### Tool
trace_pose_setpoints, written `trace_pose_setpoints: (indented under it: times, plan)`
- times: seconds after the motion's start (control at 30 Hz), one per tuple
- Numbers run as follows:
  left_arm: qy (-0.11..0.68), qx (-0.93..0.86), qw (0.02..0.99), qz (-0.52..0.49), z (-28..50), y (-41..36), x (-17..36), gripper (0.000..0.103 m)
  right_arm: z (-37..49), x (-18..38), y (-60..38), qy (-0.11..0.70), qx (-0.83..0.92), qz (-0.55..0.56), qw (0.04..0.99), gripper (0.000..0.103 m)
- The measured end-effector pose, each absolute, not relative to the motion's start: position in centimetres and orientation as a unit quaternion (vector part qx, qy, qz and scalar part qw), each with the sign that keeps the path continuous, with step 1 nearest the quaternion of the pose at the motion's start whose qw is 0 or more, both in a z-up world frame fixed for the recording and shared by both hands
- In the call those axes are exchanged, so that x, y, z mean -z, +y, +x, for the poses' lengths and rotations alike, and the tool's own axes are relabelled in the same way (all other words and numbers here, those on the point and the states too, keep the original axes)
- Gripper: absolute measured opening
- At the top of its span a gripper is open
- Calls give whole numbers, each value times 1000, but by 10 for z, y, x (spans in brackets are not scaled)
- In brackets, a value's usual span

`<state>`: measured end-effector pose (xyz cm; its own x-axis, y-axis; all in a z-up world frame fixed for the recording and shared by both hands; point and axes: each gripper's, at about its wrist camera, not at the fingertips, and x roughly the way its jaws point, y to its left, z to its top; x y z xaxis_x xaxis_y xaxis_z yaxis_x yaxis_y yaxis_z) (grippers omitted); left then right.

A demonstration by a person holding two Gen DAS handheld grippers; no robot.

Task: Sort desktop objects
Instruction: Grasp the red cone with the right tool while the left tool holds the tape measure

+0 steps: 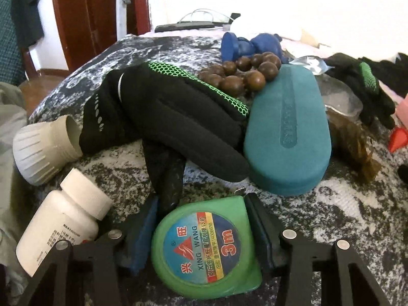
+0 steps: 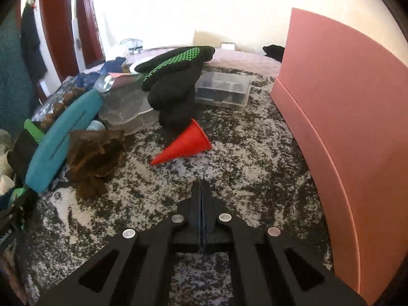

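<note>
clamping the green tape measure [image 1: 204, 250], left gripper [image 1: 204, 232] (right gripper [image 2: 201, 191] pressed together, empty).

We saw a glossy green plastic tape measure [image 1: 206, 250], a matt black cloth glove [image 1: 165, 117], polished wooden beads [image 1: 242, 74], and a smooth red plastic cone [image 2: 183, 142].

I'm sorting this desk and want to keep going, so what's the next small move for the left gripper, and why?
Probably lift the green tape measure straight up. The left gripper has its jaws pressed on both sides of it, and a black glove fingertip and a white pill bottle lie close, so dragging sideways would likely disturb them.
</note>
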<state>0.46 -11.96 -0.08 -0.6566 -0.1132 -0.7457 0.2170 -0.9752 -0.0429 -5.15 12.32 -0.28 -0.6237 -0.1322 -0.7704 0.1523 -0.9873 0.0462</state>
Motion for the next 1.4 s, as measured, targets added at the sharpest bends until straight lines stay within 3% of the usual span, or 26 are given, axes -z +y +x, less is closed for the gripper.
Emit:
trace_pose_setpoints:
  times: [0.5, 0.6, 0.67, 0.7, 0.73, 0.8, 0.9, 1.07, 1.1, 1.2, 1.4]
  plan:
    - [45, 923, 79, 375, 20, -106, -15, 57, -48, -6, 142, -53, 909, 401, 101, 0]
    - [49, 922, 79, 375, 20, -107, -15, 57, -51, -3, 143, -60, 903, 412, 101, 5]
    - [55, 922, 76, 374, 20, -108, -16, 57, -51, -3, 140, -60, 902, 414, 107, 16]
    - [58, 923, 74, 374, 20, -109, -17, 57, -50, -4, 138, -58, 903, 410, 112, 36]
    - [61, 923, 73, 374, 21, -109, -17, 57, -48, -5, 136, -56, 904, 406, 117, 68]
    - [64, 923, 70, 374, 22, -110, -19, 57, -42, -11, 131, -45, 914, 386, 118, 98]
    - [63, 922, 71, 376, 21, -110, -18, 57, -36, -22, 125, -27, 927, 355, 121, 99]
    - [65, 921, 71, 379, 18, -111, -18, 57, -77, 4, 115, -6, 894, 438, 92, 99]
    - [66, 921, 72, 377, 18, -112, -19, 57, -82, 2, 113, -2, 898, 431, 88, 94]
    - [67, 920, 72, 379, 17, -113, -19, 57, -90, -1, 111, 1, 901, 425, 81, 35]
    - [59, 916, 73, 390, 15, -109, -17, 57, -85, -4, 125, -48, 904, 418, 80, 29]
